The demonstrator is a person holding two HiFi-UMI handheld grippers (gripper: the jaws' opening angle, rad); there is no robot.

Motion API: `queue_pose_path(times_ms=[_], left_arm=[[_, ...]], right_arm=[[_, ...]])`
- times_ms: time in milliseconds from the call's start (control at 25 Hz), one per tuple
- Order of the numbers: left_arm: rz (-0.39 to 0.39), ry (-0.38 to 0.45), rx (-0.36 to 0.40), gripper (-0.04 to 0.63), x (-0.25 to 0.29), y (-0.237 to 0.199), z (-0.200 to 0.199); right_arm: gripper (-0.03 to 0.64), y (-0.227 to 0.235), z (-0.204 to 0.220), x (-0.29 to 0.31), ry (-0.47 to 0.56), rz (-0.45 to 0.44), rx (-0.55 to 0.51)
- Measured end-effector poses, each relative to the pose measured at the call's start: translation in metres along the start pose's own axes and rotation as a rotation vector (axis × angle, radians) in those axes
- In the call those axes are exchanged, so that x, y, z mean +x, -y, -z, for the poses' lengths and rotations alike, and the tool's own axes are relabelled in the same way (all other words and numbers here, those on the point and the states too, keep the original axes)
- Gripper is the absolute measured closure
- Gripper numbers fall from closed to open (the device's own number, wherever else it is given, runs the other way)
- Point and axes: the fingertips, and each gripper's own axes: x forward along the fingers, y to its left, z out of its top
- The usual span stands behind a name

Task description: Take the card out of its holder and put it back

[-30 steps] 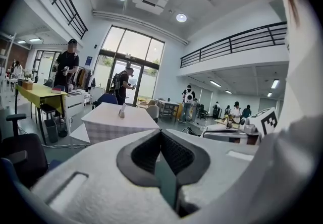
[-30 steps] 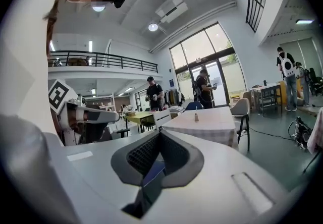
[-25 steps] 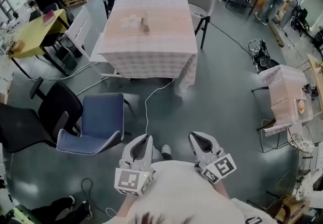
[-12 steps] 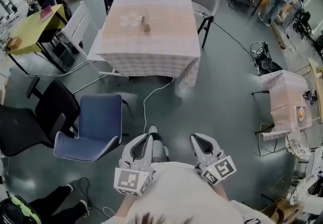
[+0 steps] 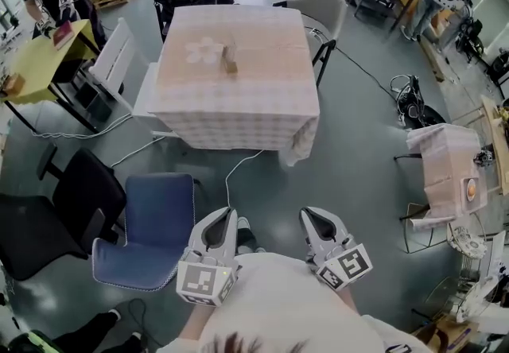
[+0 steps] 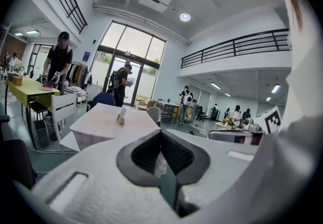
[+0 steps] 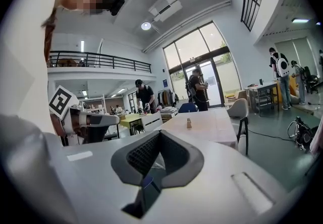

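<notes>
A small wooden card holder (image 5: 229, 57) with a card upright in it stands near the middle of a square table (image 5: 262, 89) under a pale checked cloth, well ahead of me across the floor. The left gripper view has the holder (image 6: 121, 116) small and distant, and so does the right gripper view, where the holder (image 7: 189, 123) sits on the far tabletop. My left gripper (image 5: 225, 215) and right gripper (image 5: 312, 214) are held close to my body, pointing at the table. Both are shut with nothing between the jaws, as the left gripper (image 6: 161, 132) and right gripper (image 7: 160, 132) show close up.
A blue chair (image 5: 151, 232) and a black chair (image 5: 48, 216) stand on the floor at my left. A cable (image 5: 238, 164) runs from under the table. A grey chair (image 5: 322, 9) and a white chair (image 5: 119, 57) flank the table. A small covered table (image 5: 441, 160) is at the right.
The table and card holder have come nearer and lower in the head view as I walk toward them. The blue chair has slid back toward my left side. Both grippers stay shut.
</notes>
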Motion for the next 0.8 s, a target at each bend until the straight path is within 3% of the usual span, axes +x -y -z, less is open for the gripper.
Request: queue_pose_path(times_ms=[400, 800], left_arm=[[0.019, 0.001, 0.005, 0.595, 0.033, -0.055, -0.019], [-0.085, 0.004, -0.079, 0.595, 0.025, -0.090, -0.012]], right_arm=[[0.620, 0.013, -0.009, 0.063, 0.008, 0.051, 0.014], [0.620, 0.007, -0.014, 0.105, -0.055, -0.042, -0.022]])
